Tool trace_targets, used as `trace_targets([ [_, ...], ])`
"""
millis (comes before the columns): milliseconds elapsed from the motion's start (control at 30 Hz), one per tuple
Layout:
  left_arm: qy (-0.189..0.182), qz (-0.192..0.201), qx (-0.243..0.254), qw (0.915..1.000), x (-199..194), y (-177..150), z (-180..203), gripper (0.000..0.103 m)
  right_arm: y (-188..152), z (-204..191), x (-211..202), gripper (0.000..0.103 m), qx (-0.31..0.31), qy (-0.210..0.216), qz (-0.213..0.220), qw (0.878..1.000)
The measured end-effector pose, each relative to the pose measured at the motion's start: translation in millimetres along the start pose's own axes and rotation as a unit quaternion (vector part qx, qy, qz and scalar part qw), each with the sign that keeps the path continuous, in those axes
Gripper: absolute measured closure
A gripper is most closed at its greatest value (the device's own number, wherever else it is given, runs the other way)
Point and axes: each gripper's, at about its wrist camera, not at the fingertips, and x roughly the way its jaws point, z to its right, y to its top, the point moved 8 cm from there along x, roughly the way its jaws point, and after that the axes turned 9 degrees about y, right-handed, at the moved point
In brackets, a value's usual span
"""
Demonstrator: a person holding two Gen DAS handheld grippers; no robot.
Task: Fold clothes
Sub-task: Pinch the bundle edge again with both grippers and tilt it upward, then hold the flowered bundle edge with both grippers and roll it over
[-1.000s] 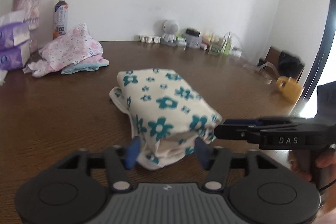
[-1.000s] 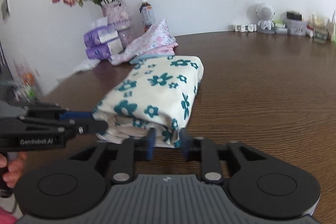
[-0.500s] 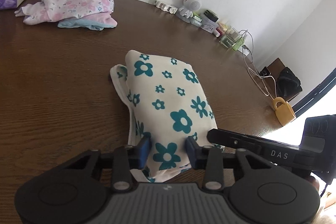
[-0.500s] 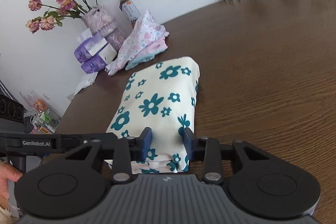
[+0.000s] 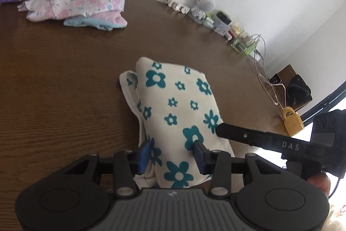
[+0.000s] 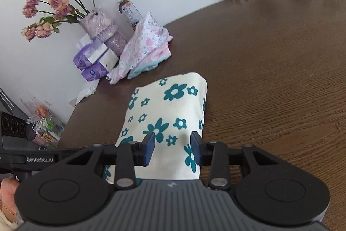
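Cream garment with teal flowers lies folded into a thick oblong on the brown table, white edge layers sticking out on one side. My left hand-held gripper is part open, fingers straddling its near end. Right hand-held gripper same, part open over the cloth; can't tell if either pinches it.
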Motion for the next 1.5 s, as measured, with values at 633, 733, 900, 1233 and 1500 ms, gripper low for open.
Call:
trace_targets([
  [633,0.002,0.022,0.023,0.9995,5,19,0,0.077,26,10,16,0.067,0.001,-0.014,-0.005,1.000],
  [733,0.001,0.022,0.013,0.9997,7,25,-2,0.077,25,10,21,0.080,-0.005,-0.014,-0.009,1.000],
  [900,-0.004,0.025,-0.043,0.9988,7,45,-14,0.062,29,8,20,0.076,-0.007,-0.006,-0.010,1.000],
  [1233,-0.003,0.038,-0.088,0.9954,43,89,-30,0.078,59,28,44,0.070,0.029,-0.022,0.006,0.999],
  [1500,-0.015,0.041,-0.099,0.9942,46,89,-33,0.073,56,28,49,0.080,0.013,-0.013,0.008,1.000],
])
